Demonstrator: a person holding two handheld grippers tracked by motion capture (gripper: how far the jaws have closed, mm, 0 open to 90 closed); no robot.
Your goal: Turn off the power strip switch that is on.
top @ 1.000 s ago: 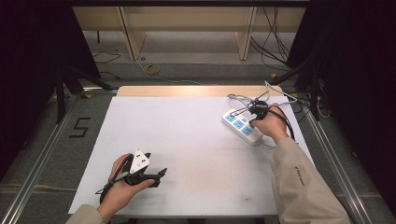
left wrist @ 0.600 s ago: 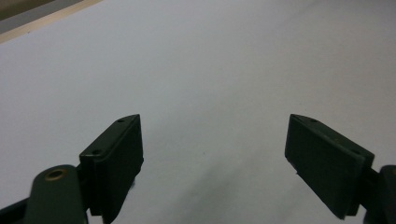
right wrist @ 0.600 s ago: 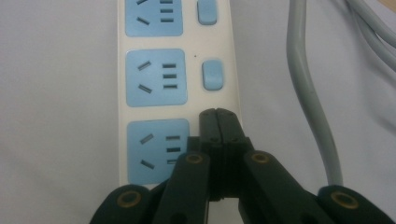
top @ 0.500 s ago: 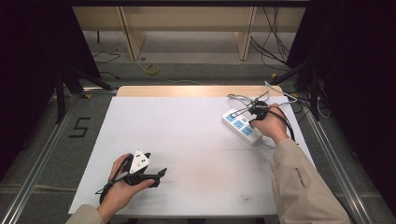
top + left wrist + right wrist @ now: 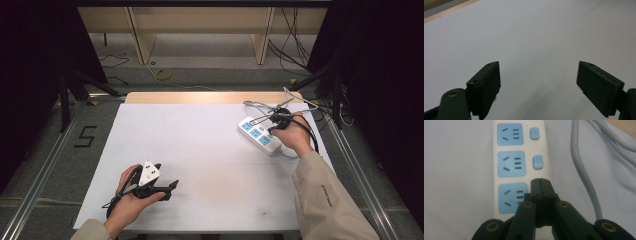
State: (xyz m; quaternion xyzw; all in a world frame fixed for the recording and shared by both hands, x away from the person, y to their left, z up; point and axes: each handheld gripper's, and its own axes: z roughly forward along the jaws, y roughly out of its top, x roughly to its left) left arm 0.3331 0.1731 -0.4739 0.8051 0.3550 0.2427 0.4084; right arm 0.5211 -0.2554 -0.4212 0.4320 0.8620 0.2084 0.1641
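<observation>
A white power strip (image 5: 257, 135) (image 5: 496, 185) with three blue sockets lies at the table's right. Two blue switches (image 5: 537, 162) show beside the farther sockets. My right gripper (image 5: 272, 129) (image 5: 540, 181) is shut with nothing between its jaws. Its tips sit over the strip's edge beside the nearest socket, in line with those switches, and hide what lies under them. Whether they touch the strip I cannot tell. My left gripper (image 5: 172, 185) (image 5: 539, 72) is open and holds nothing, low over the white tabletop near the front left.
Grey cables (image 5: 584, 172) (image 5: 260, 106) loop just beyond and beside the strip at the table's back right. A bare wooden strip (image 5: 200, 97) runs along the far edge of the white table (image 5: 200, 150). Shelving and floor cables lie beyond.
</observation>
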